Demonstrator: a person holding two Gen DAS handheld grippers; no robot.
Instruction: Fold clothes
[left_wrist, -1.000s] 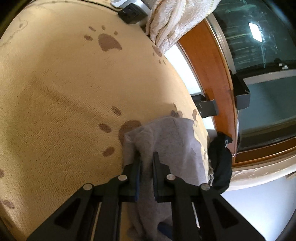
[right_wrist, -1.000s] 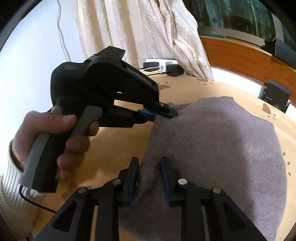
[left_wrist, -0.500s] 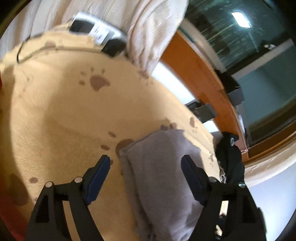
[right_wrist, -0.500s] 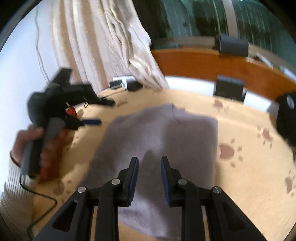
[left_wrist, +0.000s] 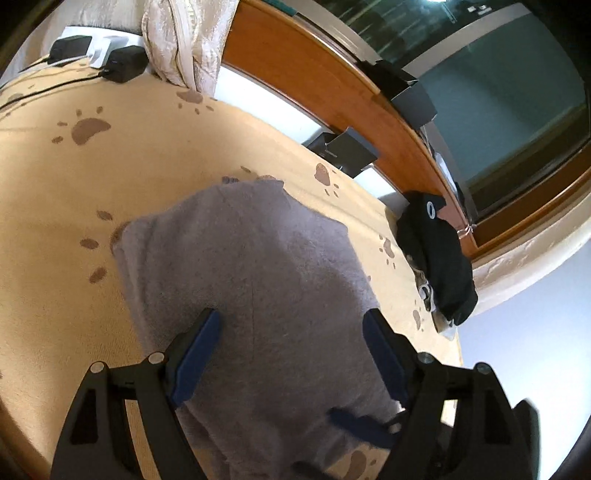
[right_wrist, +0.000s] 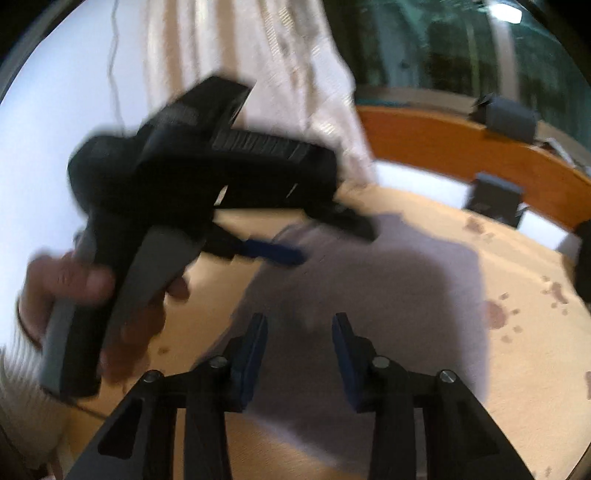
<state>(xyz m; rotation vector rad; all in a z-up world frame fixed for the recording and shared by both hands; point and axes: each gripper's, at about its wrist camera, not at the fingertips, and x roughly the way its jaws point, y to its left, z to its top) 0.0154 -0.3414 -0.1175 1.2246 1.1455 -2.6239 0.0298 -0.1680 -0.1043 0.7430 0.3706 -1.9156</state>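
On the paw-print blanket (left_wrist: 155, 177), folded grey sweater (left_wrist: 251, 280) lies centre. My left tongs (left_wrist: 291, 336) gape wide, empty; my right tongs (right_wrist: 300, 341) are opening, empty. Black clothes (left_wrist: 439, 254) at three o'clock; box lettering unreadable.

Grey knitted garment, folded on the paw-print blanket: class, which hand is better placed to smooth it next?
Probably the left: its tool hangs open over the grey knitted garment; the right tool is only opening at its near edge.

Paw-print blanket (left_wrist: 155, 177) as landmark: cream curtain (left_wrist: 184, 40) at far edge, black adapters (left_wrist: 125, 68) beside it, wooden sill (left_wrist: 332, 81) beyond, dark boxes (left_wrist: 347, 149) between blanket and sill.
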